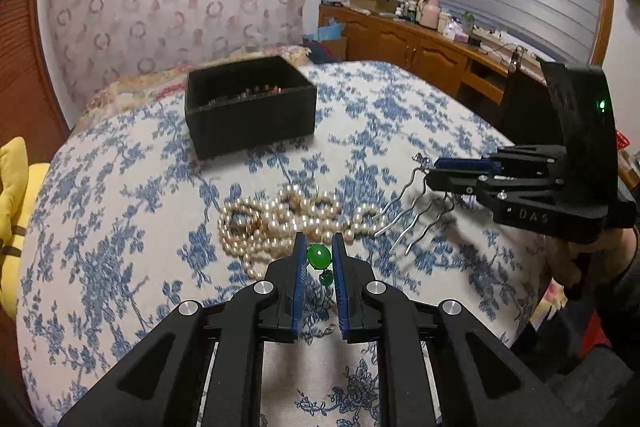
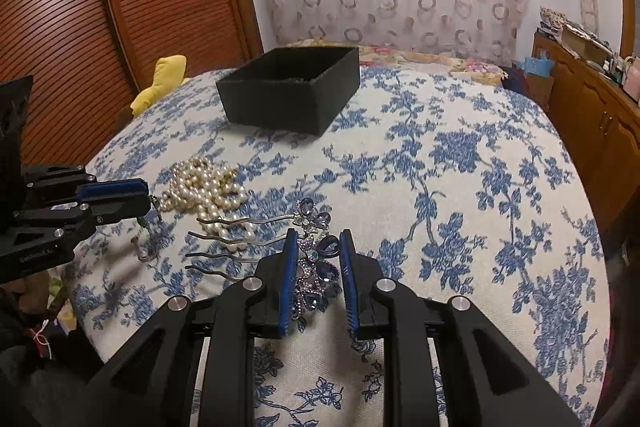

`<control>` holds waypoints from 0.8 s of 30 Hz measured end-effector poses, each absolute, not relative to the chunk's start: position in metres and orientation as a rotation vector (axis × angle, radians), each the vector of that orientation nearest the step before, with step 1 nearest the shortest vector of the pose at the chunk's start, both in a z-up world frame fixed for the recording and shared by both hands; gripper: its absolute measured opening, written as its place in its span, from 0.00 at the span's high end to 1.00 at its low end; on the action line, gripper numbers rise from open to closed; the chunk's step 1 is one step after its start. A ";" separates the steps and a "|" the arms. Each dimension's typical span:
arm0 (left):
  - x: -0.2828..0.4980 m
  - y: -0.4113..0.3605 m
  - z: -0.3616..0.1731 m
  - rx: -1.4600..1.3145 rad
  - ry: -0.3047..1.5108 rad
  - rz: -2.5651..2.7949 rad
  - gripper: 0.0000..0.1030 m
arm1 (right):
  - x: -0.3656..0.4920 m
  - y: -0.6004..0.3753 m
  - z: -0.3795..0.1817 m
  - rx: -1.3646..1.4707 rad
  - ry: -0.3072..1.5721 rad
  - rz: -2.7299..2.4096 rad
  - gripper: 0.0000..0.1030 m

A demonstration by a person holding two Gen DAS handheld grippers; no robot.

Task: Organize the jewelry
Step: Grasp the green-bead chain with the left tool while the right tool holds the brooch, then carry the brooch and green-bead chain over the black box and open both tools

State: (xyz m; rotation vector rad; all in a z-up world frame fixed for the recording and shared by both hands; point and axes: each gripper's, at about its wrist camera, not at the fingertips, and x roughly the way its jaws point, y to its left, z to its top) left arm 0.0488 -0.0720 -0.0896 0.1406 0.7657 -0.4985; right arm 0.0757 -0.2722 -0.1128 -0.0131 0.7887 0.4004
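Observation:
My left gripper [image 1: 319,241] is shut on a green bead pendant [image 1: 319,255], held just above the bedspread, in front of a pile of pearl necklaces [image 1: 280,219]. My right gripper [image 2: 318,237] is shut on a purple jewelled hair comb [image 2: 316,259]; its silver prongs [image 2: 224,247] point left over the pearls [image 2: 204,187]. In the left wrist view the right gripper [image 1: 430,171] holds the comb prongs [image 1: 416,215] lifted above the bed. A black open jewelry box [image 1: 250,107] sits further back; it also shows in the right wrist view [image 2: 292,91].
The blue floral bedspread [image 2: 460,187] covers the bed. A yellow cushion [image 2: 160,83] lies at the left edge by a wooden louvred door [image 2: 100,7]. A wooden dresser [image 1: 420,43] with clutter stands to the right.

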 end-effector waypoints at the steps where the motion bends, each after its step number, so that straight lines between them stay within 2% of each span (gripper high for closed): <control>1: 0.049 -0.072 -0.086 0.138 0.757 -0.501 0.89 | 0.075 -0.272 -0.109 -0.014 0.783 0.401 0.78; 14: 0.079 -0.069 -0.036 0.121 0.665 -0.525 0.89 | 0.098 -0.268 -0.044 -0.040 0.670 0.396 0.78; 24: 0.123 -0.054 -0.010 0.086 0.607 -0.495 0.89 | 0.136 -0.244 -0.015 -0.097 0.625 0.409 0.78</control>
